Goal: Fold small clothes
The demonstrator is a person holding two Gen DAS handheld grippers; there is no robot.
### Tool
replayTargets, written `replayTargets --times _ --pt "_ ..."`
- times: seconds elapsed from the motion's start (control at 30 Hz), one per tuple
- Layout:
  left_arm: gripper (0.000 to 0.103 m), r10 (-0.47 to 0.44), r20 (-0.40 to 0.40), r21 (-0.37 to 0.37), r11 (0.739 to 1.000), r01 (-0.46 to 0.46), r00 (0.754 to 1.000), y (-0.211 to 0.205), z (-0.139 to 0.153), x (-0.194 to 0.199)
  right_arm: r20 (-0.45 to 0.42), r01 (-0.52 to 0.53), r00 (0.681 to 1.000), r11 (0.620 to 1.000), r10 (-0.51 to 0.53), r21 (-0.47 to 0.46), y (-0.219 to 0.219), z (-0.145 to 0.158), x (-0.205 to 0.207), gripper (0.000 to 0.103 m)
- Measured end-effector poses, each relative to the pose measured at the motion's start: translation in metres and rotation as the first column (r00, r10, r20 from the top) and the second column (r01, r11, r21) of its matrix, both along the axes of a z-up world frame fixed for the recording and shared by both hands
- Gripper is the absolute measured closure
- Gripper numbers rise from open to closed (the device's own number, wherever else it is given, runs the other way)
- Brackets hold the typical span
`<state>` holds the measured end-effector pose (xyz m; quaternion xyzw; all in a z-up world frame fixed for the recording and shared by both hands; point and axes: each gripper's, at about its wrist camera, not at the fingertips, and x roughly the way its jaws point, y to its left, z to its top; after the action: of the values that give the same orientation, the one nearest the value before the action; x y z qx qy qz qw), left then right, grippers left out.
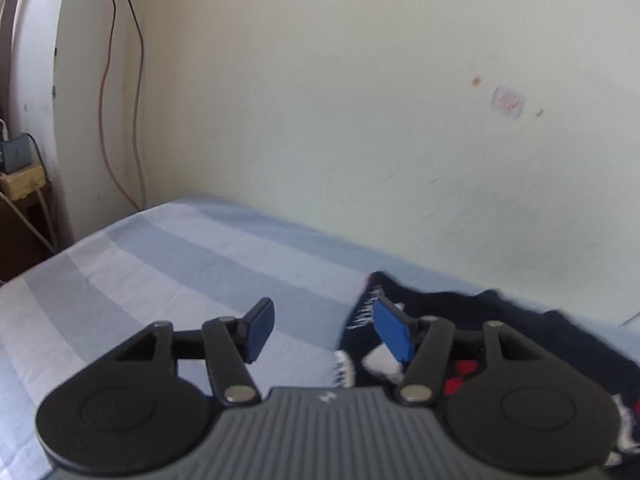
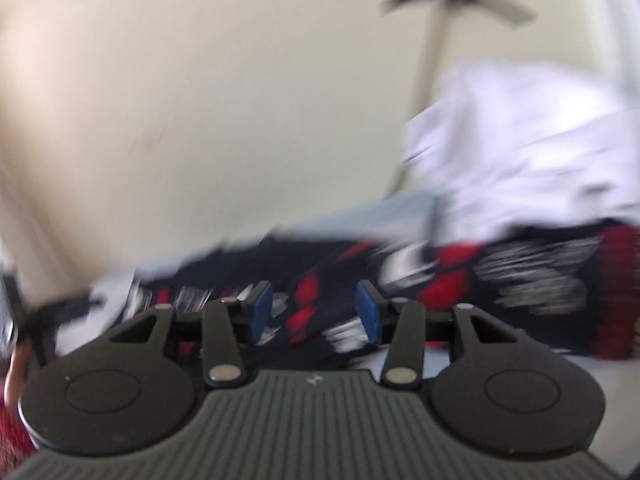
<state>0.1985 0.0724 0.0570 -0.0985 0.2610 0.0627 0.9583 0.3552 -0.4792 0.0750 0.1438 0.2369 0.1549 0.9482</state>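
Observation:
A dark navy garment with red and white print (image 1: 452, 316) lies on the striped blue bedsheet (image 1: 168, 264), at the right of the left wrist view. My left gripper (image 1: 326, 330) is open and empty, over the garment's left edge, its right pad above the cloth. In the blurred right wrist view the same garment (image 2: 520, 276) spreads across the bed. My right gripper (image 2: 314, 312) is open and empty, just above the garment's middle.
A cream wall (image 1: 360, 120) runs close behind the bed. Cables (image 1: 136, 80) hang in the left corner near a small table with boxes (image 1: 20, 176). A white cloth pile (image 2: 520, 148) sits at the right beside a stand's pole (image 2: 432, 40).

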Motion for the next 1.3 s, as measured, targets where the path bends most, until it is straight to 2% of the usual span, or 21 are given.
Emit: replayTargets --times 0.1,0.17,0.27,0.33,0.4,0.5,0.6,0.63,0.7,0.77,0.83,0.87,0.9,0.93,1.0,1.03,1.1,1.2,1.27,1.3 --pt "0.031 -0.148 -0.001 -0.07 0.987 0.148 0.989 -0.01 0.0 -0.005 0.018 0.168 0.985 0.985 -0.169 0.03 -0.056 0.005 -0.036 0.052" --pt "0.031 -0.234 -0.03 -0.079 0.97 0.231 0.972 -0.024 -0.007 -0.003 0.015 0.265 0.964 0.964 -0.265 0.026 -0.084 0.002 -0.053 0.052" --pt "0.031 -0.314 -0.093 -0.006 0.949 0.315 0.945 -0.049 -0.021 0.0 -0.036 0.357 0.934 0.932 -0.355 0.069 -0.112 -0.012 -0.06 0.052" --pt "0.031 -0.329 -0.132 0.046 0.94 0.338 0.935 -0.06 -0.03 0.003 -0.069 0.398 0.917 0.913 -0.393 0.09 -0.118 -0.021 -0.054 0.052" --pt "0.031 -0.328 -0.165 0.079 0.936 0.344 0.93 -0.065 -0.037 0.005 -0.082 0.5 0.866 0.861 -0.494 0.092 -0.131 -0.025 -0.055 0.052" --pt "0.03 -0.325 -0.179 0.097 0.933 0.346 0.929 -0.064 -0.04 0.006 -0.167 0.598 0.801 0.763 -0.574 0.244 -0.164 -0.038 -0.058 0.052" --pt "0.028 -0.325 -0.182 0.105 0.932 0.346 0.928 -0.066 -0.04 0.006 -0.244 0.673 0.738 0.666 -0.628 0.321 -0.186 -0.05 -0.066 0.052" --pt "0.027 -0.325 -0.183 0.105 0.932 0.347 0.928 -0.066 -0.04 0.006 -0.262 0.681 0.731 0.648 -0.63 0.34 -0.193 -0.054 -0.066 0.054" --pt "0.027 -0.324 -0.183 0.105 0.932 0.346 0.928 -0.067 -0.041 0.006 -0.254 0.67 0.738 0.632 -0.625 0.39 -0.202 -0.059 -0.064 0.053" --pt "0.027 -0.325 -0.183 0.102 0.933 0.346 0.928 -0.066 -0.041 0.007 -0.239 0.656 0.75 0.648 -0.616 0.388 -0.208 -0.058 -0.053 0.053" --pt "0.027 -0.326 -0.183 0.097 0.933 0.347 0.928 -0.066 -0.041 0.007 -0.233 0.65 0.754 0.651 -0.614 0.391 -0.213 -0.058 -0.042 0.059" --pt "0.027 -0.326 -0.183 0.096 0.933 0.347 0.927 -0.066 -0.041 0.007 -0.234 0.652 0.755 0.659 -0.613 0.376 -0.214 -0.058 -0.036 0.067" --pt "0.027 -0.327 -0.183 0.095 0.933 0.348 0.927 -0.065 -0.041 0.008 -0.234 0.645 0.762 0.676 -0.604 0.357 -0.215 -0.058 -0.03 0.088" --pt "0.027 -0.328 -0.182 0.093 0.933 0.348 0.927 -0.065 -0.041 0.008 -0.252 0.657 0.753 0.679 -0.608 0.327 -0.216 -0.058 -0.024 0.093" --pt "0.027 -0.329 -0.174 0.081 0.935 0.346 0.928 -0.063 -0.039 0.006 -0.261 0.661 0.749 0.661 -0.609 0.356 -0.215 -0.054 -0.03 0.092" --pt "0.027 -0.328 -0.166 0.072 0.937 0.343 0.93 -0.061 -0.037 0.005 -0.236 0.65 0.756 0.664 -0.61 0.37 -0.21 -0.048 -0.038 0.092" --pt "0.027 -0.318 -0.128 0.052 0.944 0.326 0.94 -0.054 -0.03 0.002 -0.155 0.575 0.81 0.712 -0.566 0.403 -0.191 -0.022 -0.053 0.092" --pt "0.027 -0.301 -0.05 -0.017 0.954 0.301 0.952 -0.041 -0.013 -0.005 -0.001 0.376 0.913 0.84 -0.408 0.391 -0.138 0.037 -0.062 0.092" --pt "0.026 -0.291 -0.005 -0.072 0.954 0.29 0.957 -0.029 -0.003 -0.009 0.117 0.238 0.95 0.916 -0.288 0.324 -0.089 0.076 -0.055 0.092" --pt "0.025 -0.28 0.015 -0.093 0.955 0.28 0.96 -0.022 0.001 -0.011 0.159 0.177 0.96 0.941 -0.229 0.289 -0.062 0.092 -0.047 0.092"
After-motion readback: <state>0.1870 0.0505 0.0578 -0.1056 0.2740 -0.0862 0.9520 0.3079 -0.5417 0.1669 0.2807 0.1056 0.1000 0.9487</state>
